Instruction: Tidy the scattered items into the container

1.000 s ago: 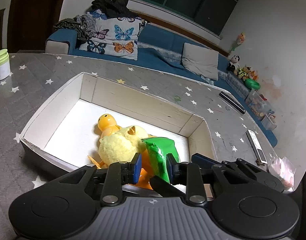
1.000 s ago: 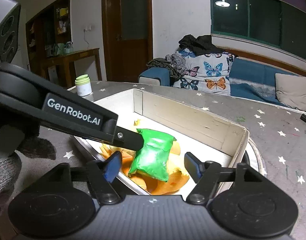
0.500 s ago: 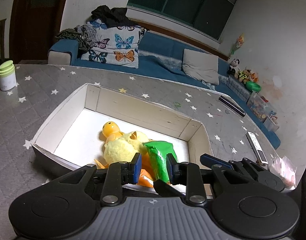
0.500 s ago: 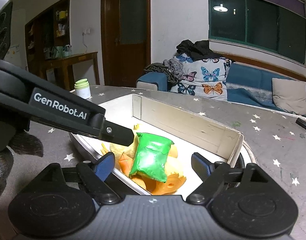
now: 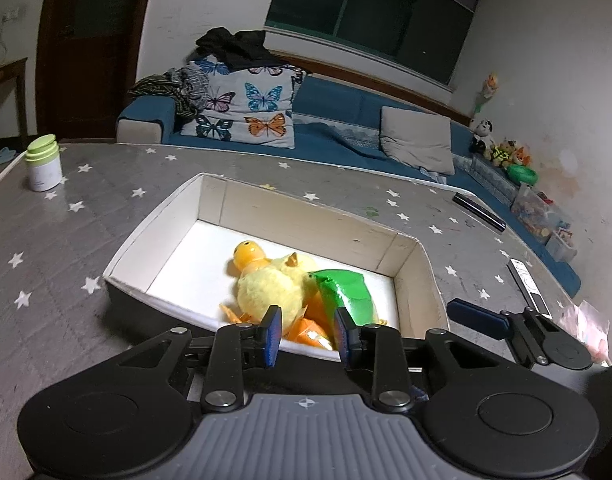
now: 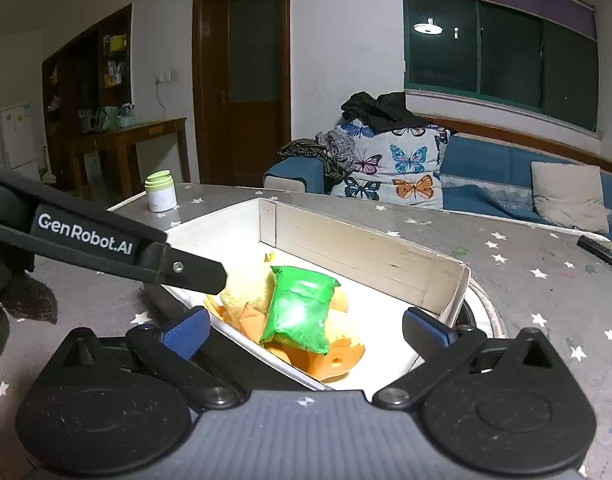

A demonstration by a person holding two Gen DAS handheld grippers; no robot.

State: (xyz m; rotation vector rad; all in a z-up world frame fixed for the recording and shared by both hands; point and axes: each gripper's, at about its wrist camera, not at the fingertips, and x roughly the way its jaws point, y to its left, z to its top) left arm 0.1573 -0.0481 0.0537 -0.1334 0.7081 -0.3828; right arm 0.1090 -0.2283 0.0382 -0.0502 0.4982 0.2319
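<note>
**Grippers hover over a filled box**

The left gripper [image 5: 308, 336] hangs narrowly parted and empty; the right gripper [image 6: 303, 326] gapes wide. In the white box [image 5: 306, 222], the green packet [image 6: 299, 314] lies atop the plush duck [image 5: 271, 290], likely light, crinkly, best pinched at a sealed edge.

Table [image 5: 65, 264]: box [image 5: 410, 252], jar [image 5: 45, 163], remotes [image 5: 478, 211].

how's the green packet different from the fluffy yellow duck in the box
The glossy green plastic packet is flat and smooth; the fluffy yellow plush duck is rounded and fuzzy. The packet lies on top of the pile, the duck partly under it. Both sit inside the white cardboard box, held by neither tool.
</note>
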